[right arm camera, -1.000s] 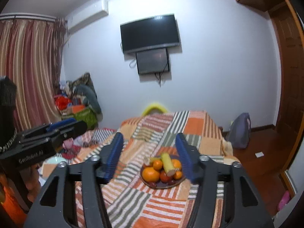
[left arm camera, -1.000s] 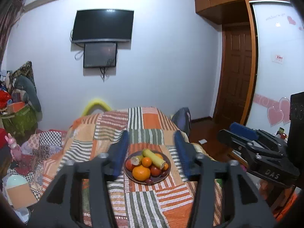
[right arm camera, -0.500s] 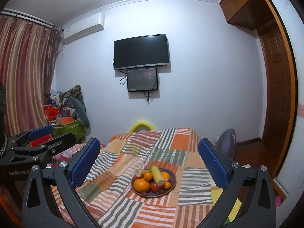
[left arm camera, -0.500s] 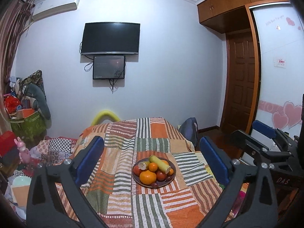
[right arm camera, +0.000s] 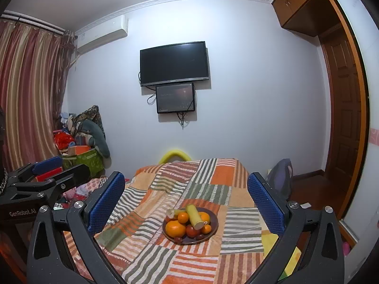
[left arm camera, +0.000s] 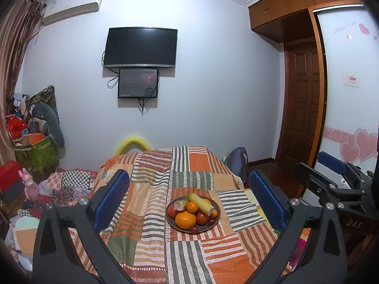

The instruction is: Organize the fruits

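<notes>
A dark plate (left arm camera: 216,215) heaped with fruit is seen on the striped patchwork cloth (left arm camera: 151,213) that covers the table, well ahead of both tools and centred between their blue pads. The left tongs (left arm camera: 189,198) are spread wide and hold nothing; the right tongs (right arm camera: 186,201) are likewise spread wide and empty, and neither is near the fruit. On the plate, a large orange (left arm camera: 185,220) lies at the near edge, smaller oranges (left arm camera: 192,207) sit behind it, red tomato-like fruits (left arm camera: 202,218) are tucked beside them, and a long yellow-green cut stalk (left arm camera: 200,204) is laid across the top. The big orange is judged firm, fairly heavy and round, so it would best be taken across its widest part with moderate squeeze, as it may roll. The red fruits are probably soft-skinned and easily bruised; a light grip at the middle is advised. The stalk looks stiff and smooth and should be held near its middle, across its width. Since the pile is loosely stacked, neighbours could be dislodged when one piece is lifted.
</notes>
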Motion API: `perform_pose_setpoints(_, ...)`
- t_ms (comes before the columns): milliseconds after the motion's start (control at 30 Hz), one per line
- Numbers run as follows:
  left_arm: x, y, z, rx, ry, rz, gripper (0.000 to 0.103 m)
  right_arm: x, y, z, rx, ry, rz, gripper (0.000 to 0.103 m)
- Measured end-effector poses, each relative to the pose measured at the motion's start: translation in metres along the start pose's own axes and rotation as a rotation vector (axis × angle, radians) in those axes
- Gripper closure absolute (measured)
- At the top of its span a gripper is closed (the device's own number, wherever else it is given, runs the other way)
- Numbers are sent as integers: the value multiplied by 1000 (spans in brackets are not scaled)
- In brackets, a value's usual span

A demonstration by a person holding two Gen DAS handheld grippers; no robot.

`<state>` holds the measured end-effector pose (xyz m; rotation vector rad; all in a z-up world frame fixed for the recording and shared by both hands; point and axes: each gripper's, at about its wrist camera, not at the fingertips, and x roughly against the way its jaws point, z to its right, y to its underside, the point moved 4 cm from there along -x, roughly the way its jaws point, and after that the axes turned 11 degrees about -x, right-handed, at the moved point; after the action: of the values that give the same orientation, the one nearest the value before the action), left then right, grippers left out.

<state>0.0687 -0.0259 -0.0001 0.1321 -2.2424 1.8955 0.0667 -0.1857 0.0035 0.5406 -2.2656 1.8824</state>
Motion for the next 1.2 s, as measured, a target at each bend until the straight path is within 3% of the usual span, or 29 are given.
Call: perform_pose_setpoints(1200,4,-1,4,-23,11,4,0,4,-5,2,-5,8,6,0)
